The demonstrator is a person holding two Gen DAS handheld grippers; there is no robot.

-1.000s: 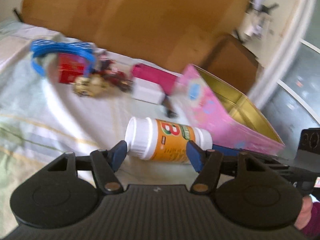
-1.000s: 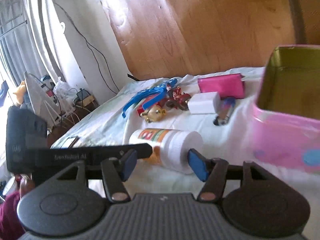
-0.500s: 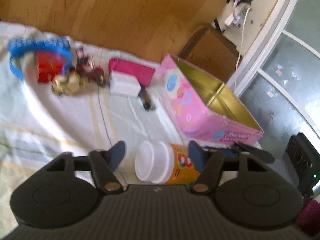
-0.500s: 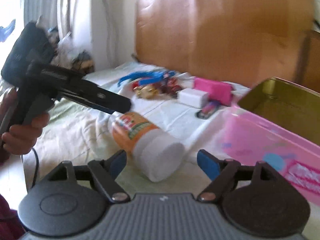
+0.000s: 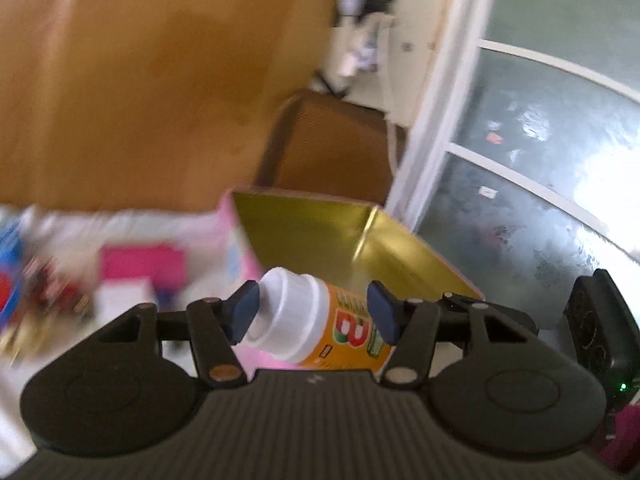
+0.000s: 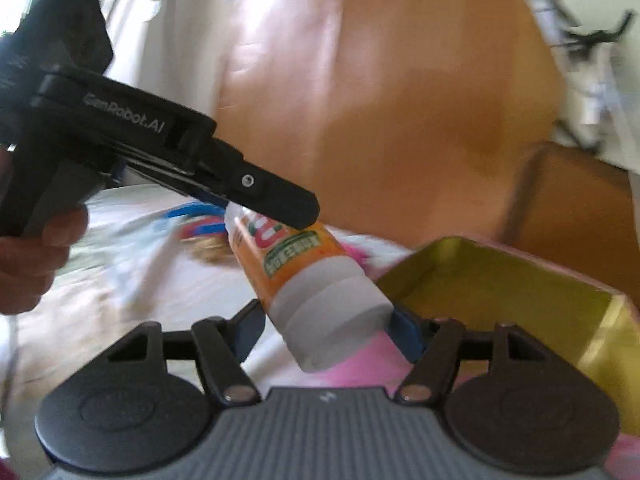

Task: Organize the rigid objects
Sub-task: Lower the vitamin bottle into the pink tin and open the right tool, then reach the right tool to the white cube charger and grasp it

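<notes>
Bedsheet (image 6: 132, 280), bottle (image 5: 320, 328) lifted, left wrist shows window (image 5: 540, 140), right wrist the hand (image 6: 36, 256).

"GenRobot.AI" on left tool (image 6: 276, 204); "8" on bottle (image 5: 344, 328)

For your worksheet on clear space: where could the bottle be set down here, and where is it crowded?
The tin shows bare gold floor inside its pink walls: free. The sheet nearest the right gripper is bare too. Crowded: the blurred toy pile left of the tin.

Tall wooden headboard (image 5: 152, 80), pale wall (image 6: 176, 60), frosted glass door (image 5: 532, 168), bright daylight.
</notes>
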